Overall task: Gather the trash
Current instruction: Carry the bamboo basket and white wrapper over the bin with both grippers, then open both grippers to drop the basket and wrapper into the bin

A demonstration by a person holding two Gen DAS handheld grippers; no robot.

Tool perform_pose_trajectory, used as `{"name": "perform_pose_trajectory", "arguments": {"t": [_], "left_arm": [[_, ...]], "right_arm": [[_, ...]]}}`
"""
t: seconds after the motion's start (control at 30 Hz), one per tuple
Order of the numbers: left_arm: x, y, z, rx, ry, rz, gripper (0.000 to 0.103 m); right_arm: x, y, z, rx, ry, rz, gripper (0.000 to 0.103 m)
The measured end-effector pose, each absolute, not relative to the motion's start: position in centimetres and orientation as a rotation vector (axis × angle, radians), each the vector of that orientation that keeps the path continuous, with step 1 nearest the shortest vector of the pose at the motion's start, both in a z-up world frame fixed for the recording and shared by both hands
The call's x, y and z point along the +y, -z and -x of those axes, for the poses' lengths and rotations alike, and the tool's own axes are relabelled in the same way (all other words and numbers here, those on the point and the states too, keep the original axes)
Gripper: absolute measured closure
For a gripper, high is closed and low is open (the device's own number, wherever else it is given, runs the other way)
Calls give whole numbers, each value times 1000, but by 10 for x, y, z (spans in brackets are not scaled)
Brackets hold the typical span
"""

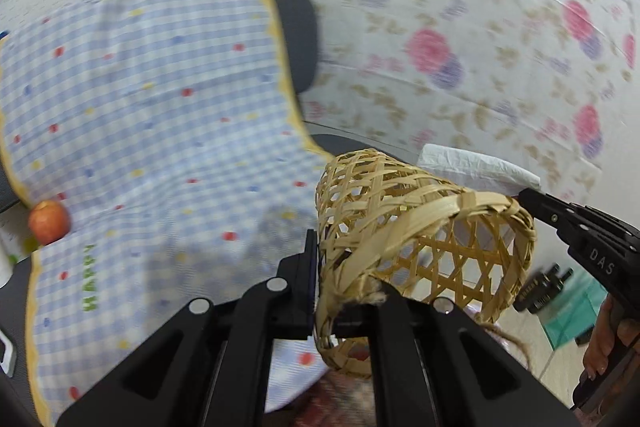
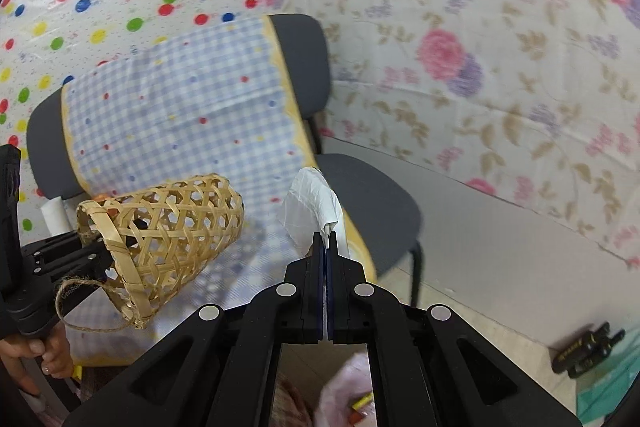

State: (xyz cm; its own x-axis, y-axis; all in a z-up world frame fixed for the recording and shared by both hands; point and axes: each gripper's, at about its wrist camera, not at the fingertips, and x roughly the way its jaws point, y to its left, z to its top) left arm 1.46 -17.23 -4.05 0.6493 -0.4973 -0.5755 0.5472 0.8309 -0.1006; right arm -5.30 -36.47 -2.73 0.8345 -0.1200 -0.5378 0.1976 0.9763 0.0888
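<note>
Woven bamboo basket hangs tipped on its side above the checked cloth, its rim clenched in the left gripper — probably as the bin — while the right gripper pinches a white tissue beside it — apparently trash.

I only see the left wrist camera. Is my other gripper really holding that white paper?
Observer: Yes. The right gripper has its jaws shut on the paper's lower edge.
Operator: Is there somewhere under it to drop it?
Observer: A pink bag lies just below that gripper, with something yellow and red inside.
</note>
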Motion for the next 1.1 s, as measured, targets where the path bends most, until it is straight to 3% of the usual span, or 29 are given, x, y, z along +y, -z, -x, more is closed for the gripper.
{"name": "perform_pose_trajectory", "arguments": {"t": [0.47, 0.83, 0.9, 0.93, 0.97, 1.07, 1.1], "left_arm": [[-266, 81, 42, 728, 839, -214, 101], [-308, 117, 54, 852, 911, -305, 98], [-313, 122, 52, 871, 915, -316, 90], [-315, 124, 52, 877, 916, -318, 80], [-317, 126, 52, 885, 918, -326, 61], [-320, 129, 53, 883, 930, -355, 47], [-322, 130, 54, 882, 932, -363, 43]], "right_arm": [[-429, 66, 158, 647, 412, -230, 102], [-446, 86, 170, 681, 422, -282, 101], [-450, 88, 165, 688, 411, -289, 101], [-451, 89, 163, 689, 407, -292, 101], [-452, 90, 161, 693, 401, -294, 99], [-455, 96, 154, 712, 391, -306, 96], [-456, 98, 152, 720, 384, -313, 89]]}}
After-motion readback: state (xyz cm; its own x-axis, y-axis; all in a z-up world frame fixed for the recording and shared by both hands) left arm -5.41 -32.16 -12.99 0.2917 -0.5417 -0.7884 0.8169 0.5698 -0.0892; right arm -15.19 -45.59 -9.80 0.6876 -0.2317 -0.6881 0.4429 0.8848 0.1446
